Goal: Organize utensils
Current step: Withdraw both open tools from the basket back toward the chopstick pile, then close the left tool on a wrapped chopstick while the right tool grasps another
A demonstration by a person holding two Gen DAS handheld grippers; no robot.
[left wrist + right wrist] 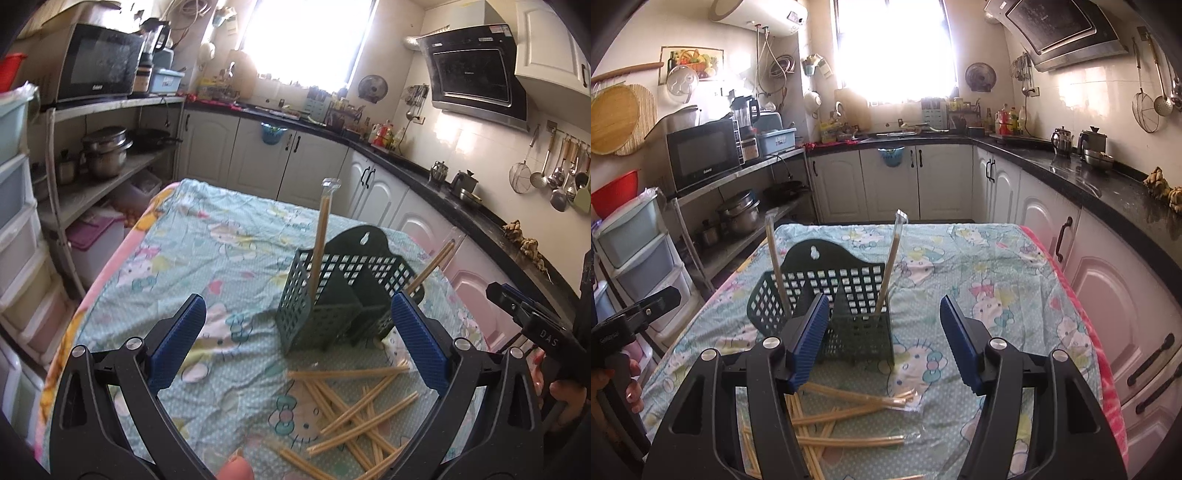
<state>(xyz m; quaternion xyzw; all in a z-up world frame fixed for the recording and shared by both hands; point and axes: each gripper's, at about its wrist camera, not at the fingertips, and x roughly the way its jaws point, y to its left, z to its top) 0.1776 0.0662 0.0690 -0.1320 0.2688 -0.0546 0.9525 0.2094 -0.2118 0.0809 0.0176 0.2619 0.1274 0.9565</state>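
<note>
Left gripper (297, 334) open wide, blue pads empty, hanging low over the table (236, 236) with its cartoon-print cloth. Right gripper (882, 343) also open, nothing between its pads, and also visible at the right edge of the left wrist view.

Dark green holder (343, 291) stands upright mid-table, grid walls, compartments inside. One wrapped chopstick pair (320, 243) stands nearly upright in its left compartment as the left view shows it; a second pair (432, 267) leans out on the right side.

Loose chopsticks (354, 410) lie crisscrossed in a pile on the cloth just in front of the holder, below and between both grippers. Neither gripper touches the pile or the holder.

A fingertip (234, 470) shows at the bottom edge.
</note>
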